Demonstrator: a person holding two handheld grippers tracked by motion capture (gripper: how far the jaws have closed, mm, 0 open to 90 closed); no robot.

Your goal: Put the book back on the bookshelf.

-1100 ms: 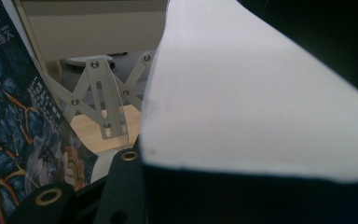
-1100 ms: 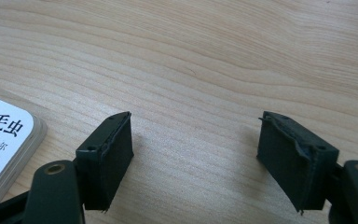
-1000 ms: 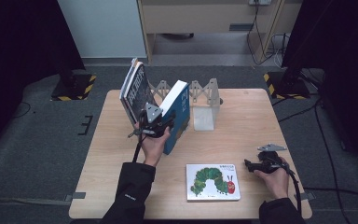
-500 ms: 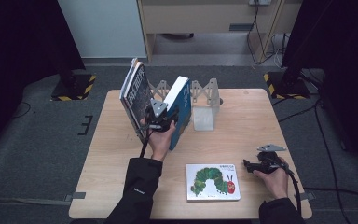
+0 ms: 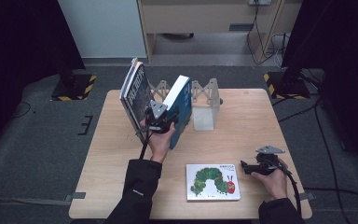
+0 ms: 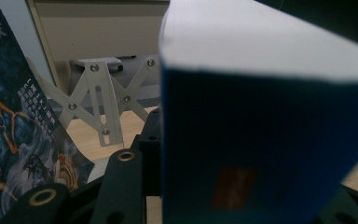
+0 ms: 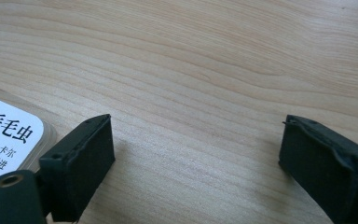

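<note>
A thick blue book (image 5: 181,100) stands tilted on its lower edge near the table's back middle, and my left gripper (image 5: 169,119) is shut on its side. In the left gripper view the blue book (image 6: 261,140) looms close beside one black finger (image 6: 121,186). Left of it, a dark illustrated book (image 5: 134,95) leans in a pale expanding book rack (image 5: 205,95). A caterpillar picture book (image 5: 213,182) lies flat at the front. To its right my right gripper (image 5: 245,167) rests open on the wood, nothing between its jaws (image 7: 205,154); the picture book's corner (image 7: 4,135) lies just left of them.
The wooden table (image 5: 261,121) has bare room on its right half and front left. The rack's scissor links (image 6: 102,102) stand behind the blue book. Grey floor, black stands with striped bases and a cabinet surround the table.
My left gripper has carried the blue book slightly farther back and right, toward the rack. The right gripper and picture book have not moved.
</note>
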